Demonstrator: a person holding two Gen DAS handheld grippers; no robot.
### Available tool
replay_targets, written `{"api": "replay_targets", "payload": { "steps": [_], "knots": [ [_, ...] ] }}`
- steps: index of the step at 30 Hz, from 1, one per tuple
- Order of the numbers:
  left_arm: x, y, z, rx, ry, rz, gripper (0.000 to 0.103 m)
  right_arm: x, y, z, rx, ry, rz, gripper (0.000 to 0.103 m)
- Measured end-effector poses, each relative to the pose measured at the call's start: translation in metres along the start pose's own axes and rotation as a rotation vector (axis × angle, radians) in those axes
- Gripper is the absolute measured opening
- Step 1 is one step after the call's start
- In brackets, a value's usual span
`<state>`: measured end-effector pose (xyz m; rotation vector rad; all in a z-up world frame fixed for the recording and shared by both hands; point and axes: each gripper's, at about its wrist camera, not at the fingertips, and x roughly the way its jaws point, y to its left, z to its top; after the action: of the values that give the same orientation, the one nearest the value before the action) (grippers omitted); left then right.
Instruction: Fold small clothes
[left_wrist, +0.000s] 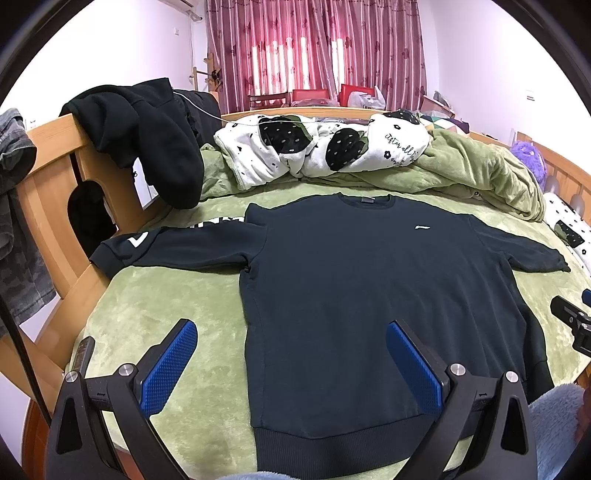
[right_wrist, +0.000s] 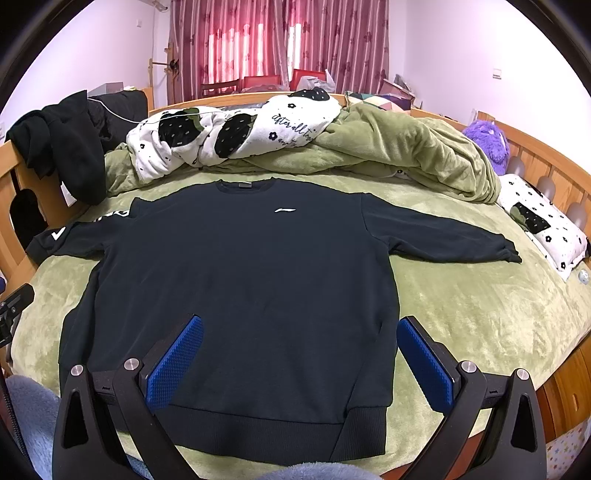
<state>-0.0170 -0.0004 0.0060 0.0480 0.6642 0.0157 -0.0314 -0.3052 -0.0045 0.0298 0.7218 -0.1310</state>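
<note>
A dark navy sweatshirt (left_wrist: 351, 295) lies flat and face up on the green bedspread (left_wrist: 173, 302), both sleeves spread out to the sides, hem nearest me. It also shows in the right wrist view (right_wrist: 243, 280). My left gripper (left_wrist: 291, 328) is open and empty, held above the shirt's lower left side, one finger over the bedspread. My right gripper (right_wrist: 300, 325) is open and empty above the shirt's lower right side, straddling its right edge. Part of the right gripper's body (left_wrist: 572, 321) shows at the right edge of the left wrist view.
A crumpled green and white blanket (left_wrist: 332, 151) is piled beyond the collar. Black clothes (left_wrist: 155, 136) hang over the wooden bed frame (left_wrist: 55, 173) at left. A pillow (right_wrist: 543, 225) and purple plush toy (right_wrist: 487, 140) lie at right. Blue fleece (left_wrist: 554, 428) is near me.
</note>
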Motion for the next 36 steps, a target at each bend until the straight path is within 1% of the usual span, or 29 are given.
{"api": "replay_targets", "payload": {
  "steps": [5, 8, 11, 13, 17, 20, 24, 28, 29, 31, 33, 36],
  "knots": [
    [-0.002, -0.001, 0.0, 0.023, -0.007, 0.005, 0.103, -0.002, -0.002, 0.001, -0.02, -0.012, -0.008, 0.103],
    [-0.002, -0.001, 0.0, -0.003, -0.003, 0.016, 0.103, -0.006, -0.011, 0.003, 0.006, -0.017, 0.009, 0.103],
    [0.0, 0.007, 0.005, -0.04, 0.009, -0.004, 0.103, -0.005, -0.018, 0.007, 0.032, -0.006, 0.026, 0.103],
    [0.002, 0.016, 0.012, -0.053, 0.013, 0.027, 0.103, -0.004, -0.019, 0.011, 0.042, -0.006, 0.03, 0.103],
    [0.013, 0.04, 0.027, -0.085, 0.018, 0.098, 0.103, 0.001, -0.022, 0.022, 0.074, -0.01, 0.077, 0.103],
    [0.031, 0.069, 0.039, -0.125, 0.045, 0.124, 0.103, 0.008, -0.02, 0.031, 0.089, -0.033, 0.117, 0.103],
    [0.065, 0.115, 0.053, -0.178, 0.08, 0.156, 0.103, 0.027, -0.007, 0.049, 0.061, -0.027, 0.13, 0.103],
    [0.102, 0.149, 0.062, -0.175, 0.099, 0.202, 0.103, 0.056, 0.01, 0.072, 0.056, -0.017, 0.125, 0.103],
    [0.115, 0.16, 0.064, -0.176, 0.107, 0.218, 0.103, 0.064, 0.016, 0.077, 0.056, -0.013, 0.13, 0.103],
    [0.137, 0.178, 0.065, -0.193, 0.121, 0.214, 0.103, 0.079, 0.027, 0.086, 0.056, -0.01, 0.136, 0.103],
    [0.159, 0.196, 0.063, -0.224, 0.136, 0.227, 0.102, 0.093, 0.038, 0.092, 0.055, -0.012, 0.136, 0.103],
    [0.198, 0.227, 0.058, -0.264, 0.168, 0.238, 0.099, 0.116, 0.057, 0.098, 0.036, -0.014, 0.137, 0.102]
  ]
}}
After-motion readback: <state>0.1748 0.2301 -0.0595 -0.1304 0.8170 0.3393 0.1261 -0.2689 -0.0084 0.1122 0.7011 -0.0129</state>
